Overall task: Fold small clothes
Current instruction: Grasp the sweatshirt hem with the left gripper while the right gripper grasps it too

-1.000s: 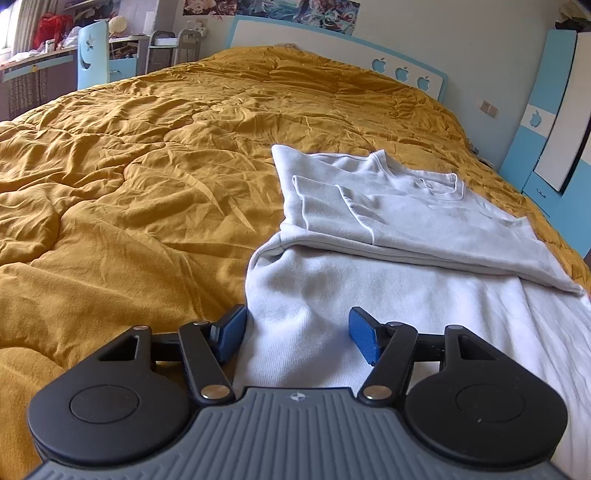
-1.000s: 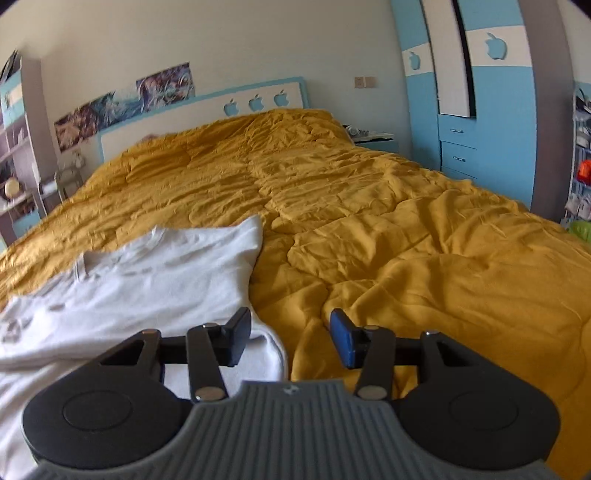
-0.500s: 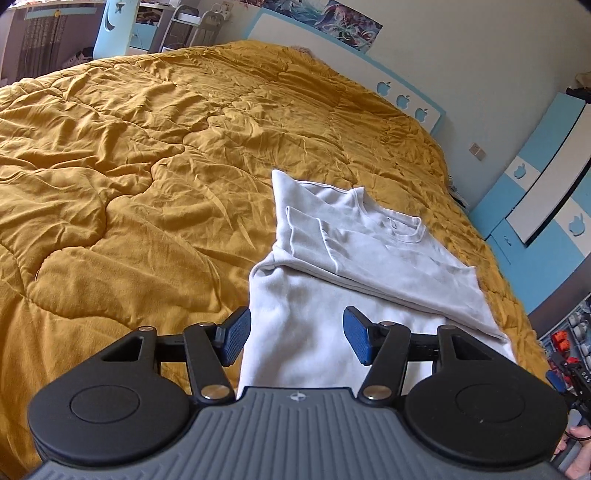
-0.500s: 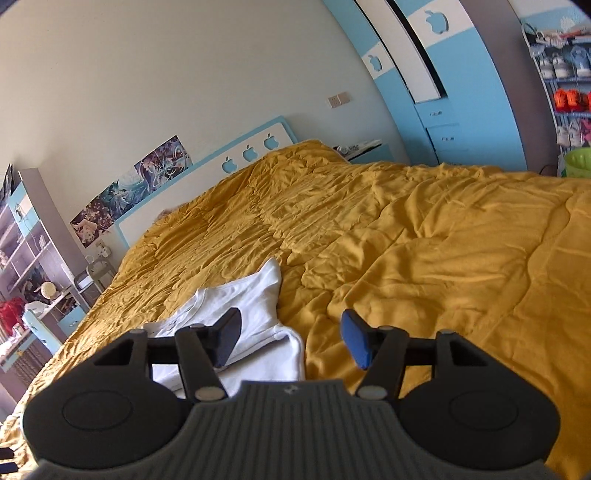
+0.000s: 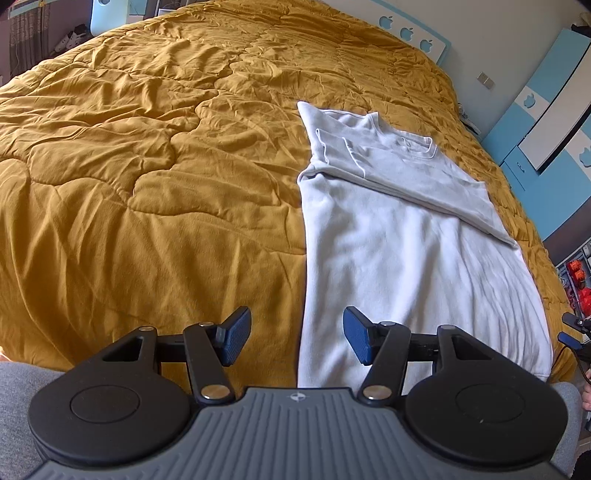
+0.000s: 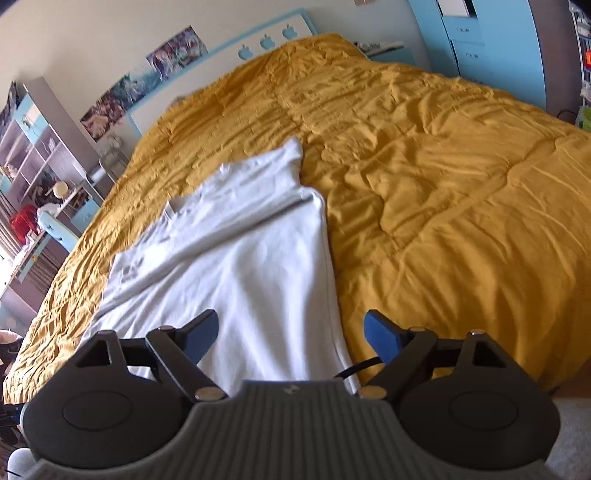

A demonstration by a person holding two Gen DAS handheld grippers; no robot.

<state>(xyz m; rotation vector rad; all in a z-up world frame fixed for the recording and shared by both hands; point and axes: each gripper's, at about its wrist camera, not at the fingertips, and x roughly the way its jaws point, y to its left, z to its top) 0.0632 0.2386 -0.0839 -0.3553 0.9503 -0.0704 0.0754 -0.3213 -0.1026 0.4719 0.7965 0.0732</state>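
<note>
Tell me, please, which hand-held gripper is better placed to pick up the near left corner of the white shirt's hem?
Probably the left hand-held gripper: it is open, and the white shirt's left edge runs between its fingers. The right hand-held gripper sits over the opposite edge.

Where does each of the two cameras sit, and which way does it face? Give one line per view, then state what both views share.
Left wrist: sits behind the open left gripper, facing up the yellow bedspread toward the headboard; grey-clothed legs show at the lower corners.
Right wrist: sits behind the open right gripper, tilted, facing the headboard and shelves.
Shared: the partly folded white shirt, bedspread and headboard.
</note>
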